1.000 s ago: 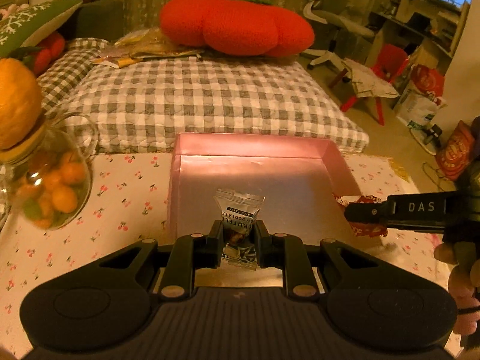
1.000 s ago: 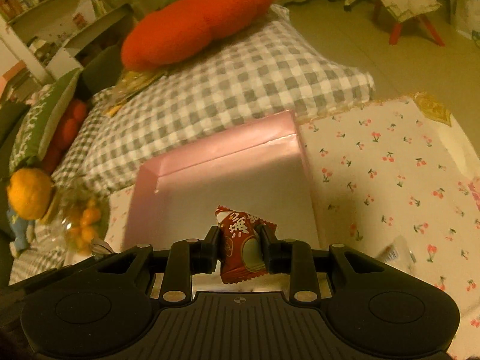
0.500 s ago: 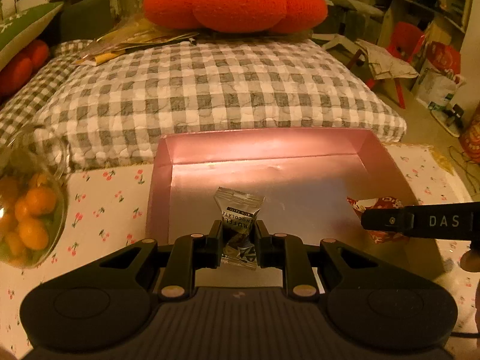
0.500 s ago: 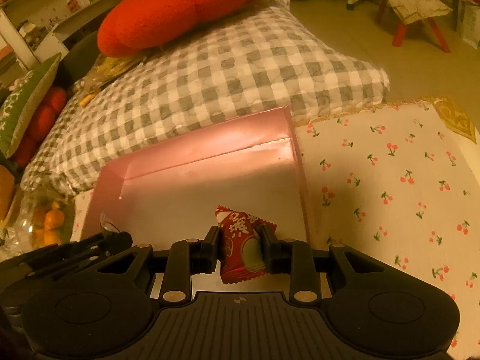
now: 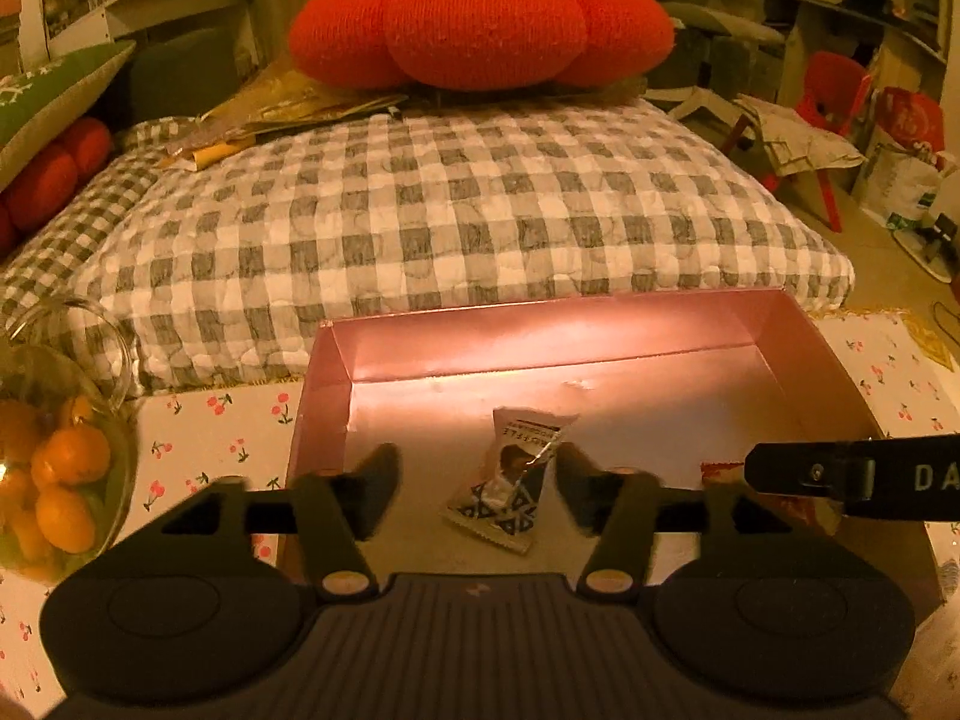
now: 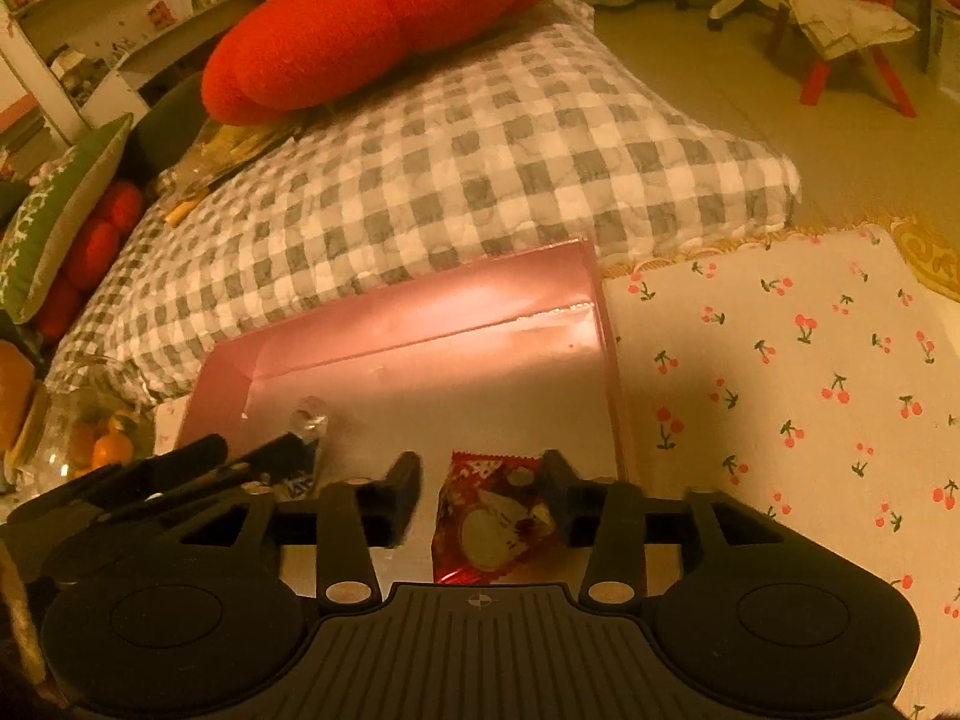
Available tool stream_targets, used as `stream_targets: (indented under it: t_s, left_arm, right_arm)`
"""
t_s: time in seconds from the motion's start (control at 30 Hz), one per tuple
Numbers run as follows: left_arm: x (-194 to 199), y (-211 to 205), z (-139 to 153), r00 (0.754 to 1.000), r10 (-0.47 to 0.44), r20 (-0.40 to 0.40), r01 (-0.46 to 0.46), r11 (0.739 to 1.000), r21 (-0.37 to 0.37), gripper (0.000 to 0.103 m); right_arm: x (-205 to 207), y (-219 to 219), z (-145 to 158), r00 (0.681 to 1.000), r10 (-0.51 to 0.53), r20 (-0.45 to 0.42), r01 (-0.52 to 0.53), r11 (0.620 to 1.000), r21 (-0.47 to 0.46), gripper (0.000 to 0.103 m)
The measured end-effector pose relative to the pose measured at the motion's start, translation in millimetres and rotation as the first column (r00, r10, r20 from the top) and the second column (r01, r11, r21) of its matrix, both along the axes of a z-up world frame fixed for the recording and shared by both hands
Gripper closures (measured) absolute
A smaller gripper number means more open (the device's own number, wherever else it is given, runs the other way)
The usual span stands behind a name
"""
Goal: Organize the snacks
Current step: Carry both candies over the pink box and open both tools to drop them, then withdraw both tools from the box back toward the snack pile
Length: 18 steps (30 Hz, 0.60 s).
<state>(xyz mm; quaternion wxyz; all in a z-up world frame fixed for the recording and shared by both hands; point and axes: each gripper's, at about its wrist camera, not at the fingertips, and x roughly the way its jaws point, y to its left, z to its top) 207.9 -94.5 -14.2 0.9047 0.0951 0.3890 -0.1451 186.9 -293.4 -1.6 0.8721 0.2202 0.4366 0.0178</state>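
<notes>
Left wrist view: a cloth printed with small red cherries (image 5: 222, 420) covers the surface, and on it stands a shallow pink box (image 5: 324, 384), its far wall catching the warm light. Beyond the box, toward twelve o'clock, lies a grey-and-white checked cushion (image 5: 456, 222) with a big red knitted cushion (image 5: 480, 24) on top. At nine o'clock a glass jar (image 5: 66, 438) holds small orange fruits. A red chair (image 5: 834, 96) stands far off at two o'clock.

The left gripper (image 5: 477, 492) has just been opening; its jaws stand apart and blurred. Between them the silver-and-black snack packet (image 5: 516, 480) rests on the box floor; it looks freed, though its upper edge sits close to the right-hand finger and contact there is hard to judge. The packet is crinkled, with dark print and a triangle pattern at its lower end.

In the right wrist view, the right gripper (image 6: 480, 492) has likewise just been opening. The red snack packet (image 6: 492, 516), glossy with a pale round picture, lies between its parted jaws at the near right corner of the pink box (image 6: 384, 330), its right end seemingly against one finger. The left gripper (image 6: 234, 462) shows at nine o'clock.
</notes>
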Motion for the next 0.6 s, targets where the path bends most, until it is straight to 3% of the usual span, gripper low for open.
stream_targets:
  t_s: [0.07, 0.17, 0.33, 0.6]
  left_arm:
    - [-1.4, 0.7, 1.5, 1.0, -0.009, 0.008, 0.009, 1.0, -0.005, 0.03]
    - [-4.2, 2.0, 5.4, 1.0, -0.015, 0.011, 0.015, 1.0, -0.013, 0.023]
    - [-8.1, 7.2, 10.3, 1.0, -0.004, -0.007, 0.003, 1.0, -0.024, 0.014]
    - [-24.5, 13.7, 22.2, 1.0, -0.012, -0.014, 0.011, 0.999, -0.035, 0.01]
  right_arm:
    - [-2.5, 0.1, 3.0, 1.0, 0.004, 0.009, -0.004, 1.0, -0.004, 0.047]
    - [-6.5, 0.2, 7.9, 1.0, 0.007, 0.019, -0.007, 1.0, -0.007, 0.039]
    - [-14.7, 1.6, 19.6, 1.0, 0.006, 0.027, -0.005, 1.0, -0.013, 0.033]
    - [-34.4, 4.7, 42.3, 0.999, 0.016, 0.05, -0.014, 0.999, -0.05, 0.027]
